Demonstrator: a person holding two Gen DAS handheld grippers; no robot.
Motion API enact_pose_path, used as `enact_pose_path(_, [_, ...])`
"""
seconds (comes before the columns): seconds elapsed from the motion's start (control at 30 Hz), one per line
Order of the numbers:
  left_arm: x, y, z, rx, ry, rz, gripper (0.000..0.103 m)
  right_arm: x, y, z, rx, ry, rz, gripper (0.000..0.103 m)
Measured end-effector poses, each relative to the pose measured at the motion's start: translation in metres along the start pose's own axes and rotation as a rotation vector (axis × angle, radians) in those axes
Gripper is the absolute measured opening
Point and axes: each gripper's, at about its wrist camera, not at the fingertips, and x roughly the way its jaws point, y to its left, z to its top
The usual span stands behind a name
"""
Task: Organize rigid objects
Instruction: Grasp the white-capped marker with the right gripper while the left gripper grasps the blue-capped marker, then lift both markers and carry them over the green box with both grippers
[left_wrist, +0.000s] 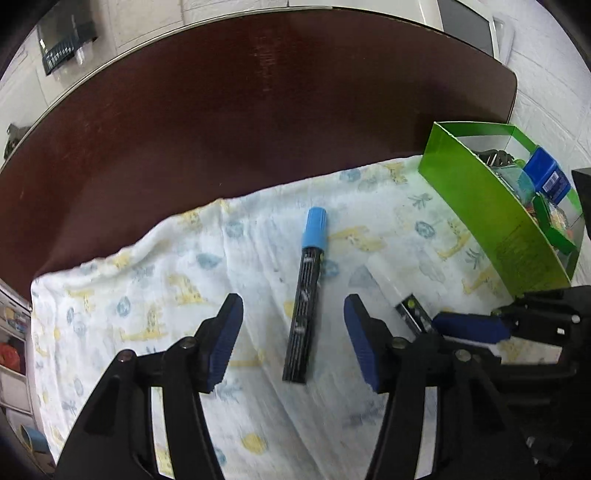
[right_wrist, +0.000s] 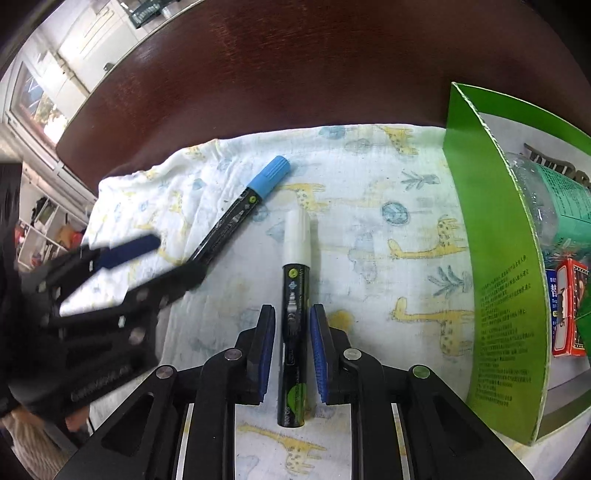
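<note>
1. Left hand-held gripper: let go, blue pads wide apart, touching nothing.
2. Blue-capped marker: flat on the giraffe cloth, lying between the left hand-held gripper's two pads, cap pointing away from it.
3. Right hand-held gripper: clenched tight on the white-capped marker, pads pressing both sides of the black barrel.
4. White cap: sticking out ahead of the right hand-held gripper's tips; black end reaching back between its fingers.
5. Green cardboard box: just to the right of the right hand-held gripper, standing on the cloth, open on top.
6. Inside the box: a red card pack, a clear bottle with a green label, a blue box.
7. Dark brown worktop: bare past the cloth, far ahead of both hand-held grippers.
</note>
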Motion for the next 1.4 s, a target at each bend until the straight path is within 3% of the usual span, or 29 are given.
enact_pose_path(0.03, [0.009, -0.002, 0.003, 0.013, 0.027, -0.014, 0.049, 0.008, 0.005, 0.003, -0.012, 0.001, -0.011, 0.02])
enact_pose_path(0.07, [0.013, 0.001, 0.001, 0.014, 0.063, -0.042, 0.022, 0.013, 0.007, 0.004, -0.025, 0.004, -0.037, 0.02])
enact_pose_path(0.1, [0.024, 0.0, -0.001, 0.011, 0.112, -0.068, 0.015, 0.015, 0.009, 0.005, -0.029, -0.018, -0.05, 0.02])
enact_pose_path(0.23, [0.02, -0.002, -0.004, 0.001, 0.087, -0.111, 0.014, 0.017, 0.01, 0.009, -0.02, -0.011, -0.072, 0.018])
enact_pose_path(0.3, [0.008, -0.004, -0.005, 0.006, 0.052, -0.091, 0.014, 0.008, 0.008, 0.009, -0.011, -0.035, -0.053, 0.018])
enact_pose_path(0.73, [-0.092, -0.02, 0.008, -0.011, -0.14, -0.076, 0.014, -0.082, -0.013, 0.015, 0.06, -0.252, 0.01, 0.018])
enact_pose_path(1.0, [-0.105, -0.081, 0.028, 0.073, -0.178, -0.147, 0.014, -0.146, -0.088, 0.011, 0.206, -0.412, -0.082, 0.018])
enact_pose_path(1.17, [-0.1, -0.134, 0.043, 0.127, -0.168, -0.214, 0.015, -0.155, -0.152, -0.006, 0.354, -0.428, -0.137, 0.018])
enact_pose_path(1.4, [-0.085, -0.187, 0.055, 0.194, -0.139, -0.242, 0.014, -0.153, -0.191, -0.022, 0.448, -0.417, -0.147, 0.018])
